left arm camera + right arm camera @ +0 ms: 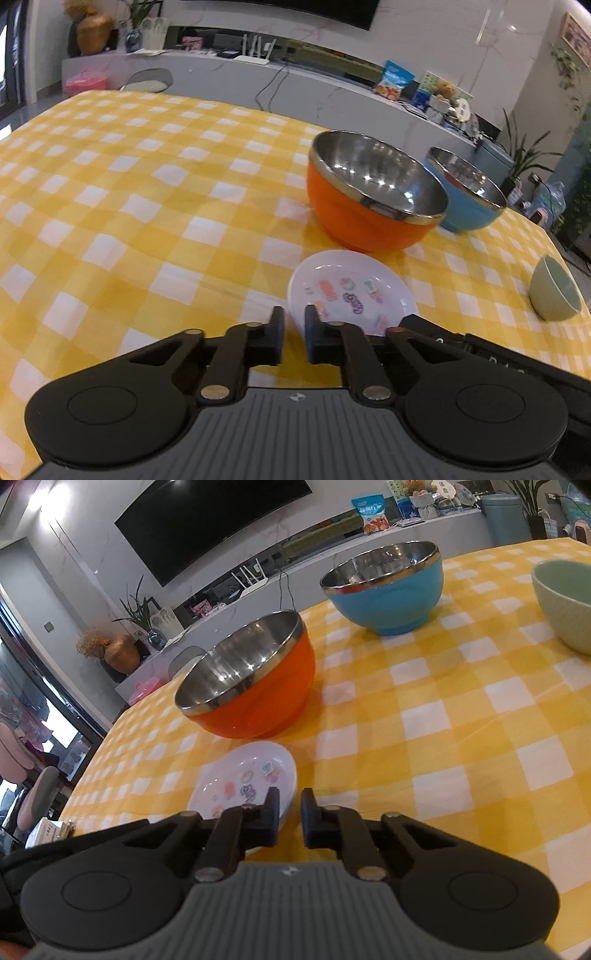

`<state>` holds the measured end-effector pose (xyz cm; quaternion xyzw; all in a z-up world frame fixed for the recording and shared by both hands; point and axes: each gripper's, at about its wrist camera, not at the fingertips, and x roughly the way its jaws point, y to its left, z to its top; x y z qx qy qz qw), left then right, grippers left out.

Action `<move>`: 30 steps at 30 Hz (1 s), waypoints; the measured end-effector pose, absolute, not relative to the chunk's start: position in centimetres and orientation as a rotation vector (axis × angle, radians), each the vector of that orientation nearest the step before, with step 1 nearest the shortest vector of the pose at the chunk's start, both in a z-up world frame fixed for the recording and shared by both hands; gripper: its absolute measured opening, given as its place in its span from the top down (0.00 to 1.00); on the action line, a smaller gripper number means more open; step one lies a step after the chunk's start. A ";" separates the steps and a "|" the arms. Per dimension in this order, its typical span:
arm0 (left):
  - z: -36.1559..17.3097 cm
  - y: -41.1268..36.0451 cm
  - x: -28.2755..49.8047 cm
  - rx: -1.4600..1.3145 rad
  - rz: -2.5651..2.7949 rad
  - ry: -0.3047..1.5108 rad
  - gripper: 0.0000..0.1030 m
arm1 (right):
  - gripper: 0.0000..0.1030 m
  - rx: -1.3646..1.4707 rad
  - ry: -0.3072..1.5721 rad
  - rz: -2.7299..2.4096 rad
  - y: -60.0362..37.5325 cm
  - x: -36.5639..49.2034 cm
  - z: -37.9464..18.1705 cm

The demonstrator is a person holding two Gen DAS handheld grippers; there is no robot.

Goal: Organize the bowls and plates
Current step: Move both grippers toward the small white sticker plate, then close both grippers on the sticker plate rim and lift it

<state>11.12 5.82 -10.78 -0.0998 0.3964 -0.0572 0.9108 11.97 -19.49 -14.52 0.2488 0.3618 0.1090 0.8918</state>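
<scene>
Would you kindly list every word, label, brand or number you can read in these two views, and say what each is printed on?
None can be read for certain.
White plate: coloured cartoon prints, any lettering blurred.
Blue snack bag on the far counter: print too small to read.
Left gripper body: pale marks on its side, too blurred.
Orange bowl, blue bowl, green bowl: no text visible.

Open passage: wide bare stretch of the checked tablecloth (110, 192) left of the dishes, and another (461, 738) between the plate and the green bowl (565, 605). Obstacles: orange bowl (373, 195) just behind the small white plate (351, 291), blue bowl (469, 192) close beside it with only a narrow gap. Green bowl stands well apart at the right edge.
</scene>
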 end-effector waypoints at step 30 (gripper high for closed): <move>-3.2 6.8 3.8 -0.293 -0.144 0.782 0.94 | 0.97 0.636 0.748 0.295 -21.7 5.4 -8.6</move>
